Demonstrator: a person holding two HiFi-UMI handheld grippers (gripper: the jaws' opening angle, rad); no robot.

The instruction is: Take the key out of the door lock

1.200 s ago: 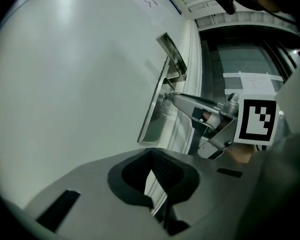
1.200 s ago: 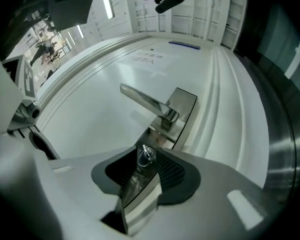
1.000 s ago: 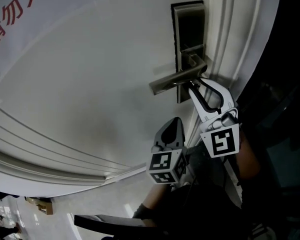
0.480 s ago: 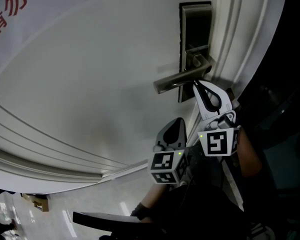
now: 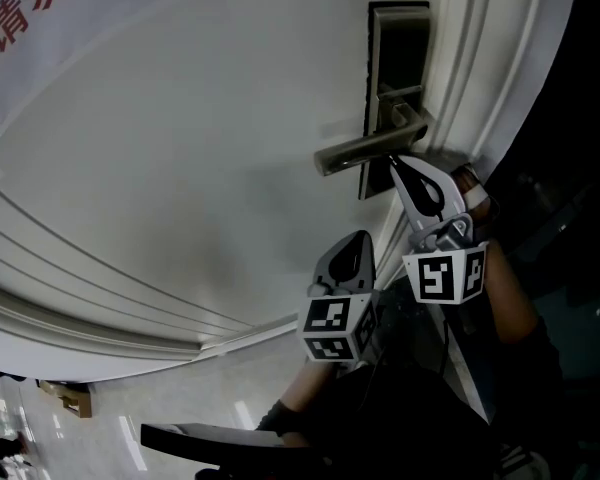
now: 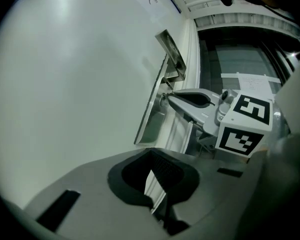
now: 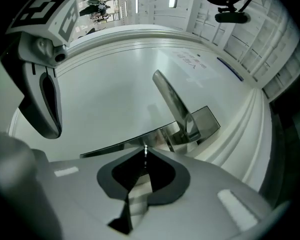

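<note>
Key (image 7: 145,151), visible only in the right gripper view, is pinched by the just-closing right tongs (image 5: 391,162) beneath the lever handle (image 5: 355,152); left tongs (image 5: 357,239) closed, empty.

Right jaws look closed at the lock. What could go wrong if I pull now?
The right gripper, whose jaws have just been closing, pinches only a thin sliver of key at its tips, so it could slip off. The lever handle sits close by the jaws; a stray move could knock it. A skewed pull may bind the key.
</note>
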